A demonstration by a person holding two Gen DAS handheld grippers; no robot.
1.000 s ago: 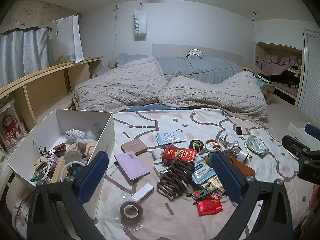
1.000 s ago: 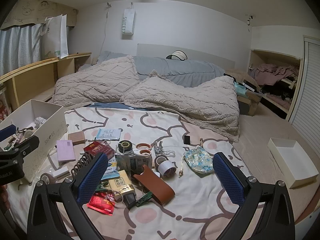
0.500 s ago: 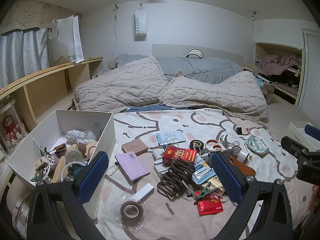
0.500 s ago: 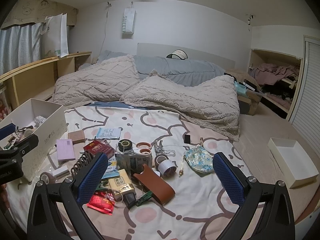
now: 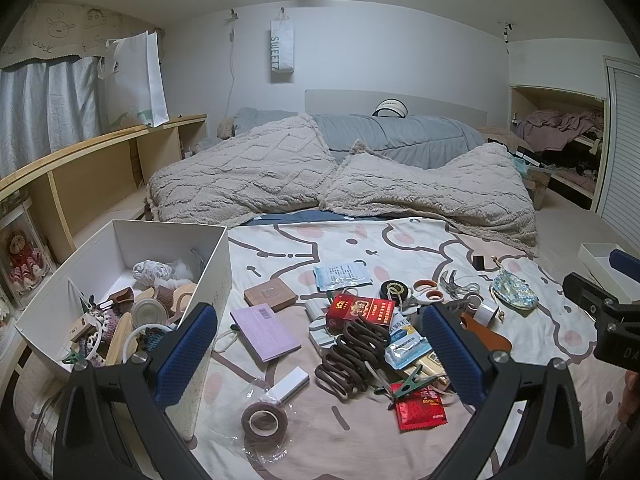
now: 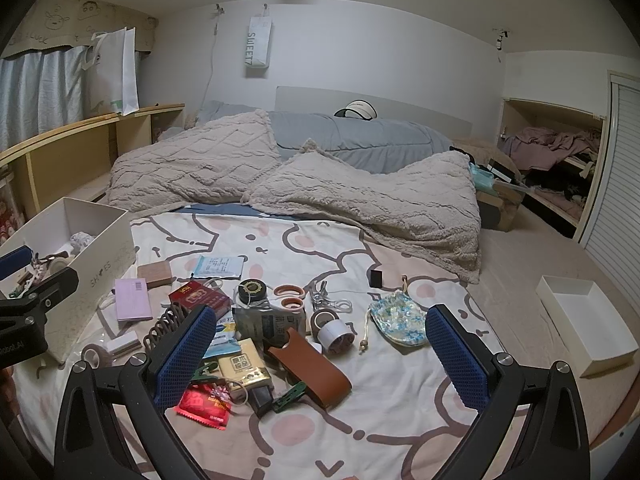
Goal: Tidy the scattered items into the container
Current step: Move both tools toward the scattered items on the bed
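Judging by the part-filled white box (image 5: pixel 208 248) at the bed's left edge, barely halfway — scattered items (image 5: pixel 360 344) lay beside it, left gripper (image 5: pixel 316 354) and right gripper (image 6: pixel 318 354) spread, empty.

The left gripper (image 5: pixel 320 354) hangs above the bed with its 2 blue fingers (image 5: pixel 186 350) wide apart and nothing between them. A white box (image 5: pixel 218 264) sits on the left, partly full of small things. Beside it lies a purple card (image 5: pixel 266 332). A roll of tape (image 5: pixel 264 420) lies near the front. A brown coil (image 5: pixel 352 354) sits in the middle, touching a red packet (image 5: pixel 362 310). Scissors (image 5: pixel 426 292) lie farther back. The right gripper (image 5: pixel 600 312) pokes in at the right edge.
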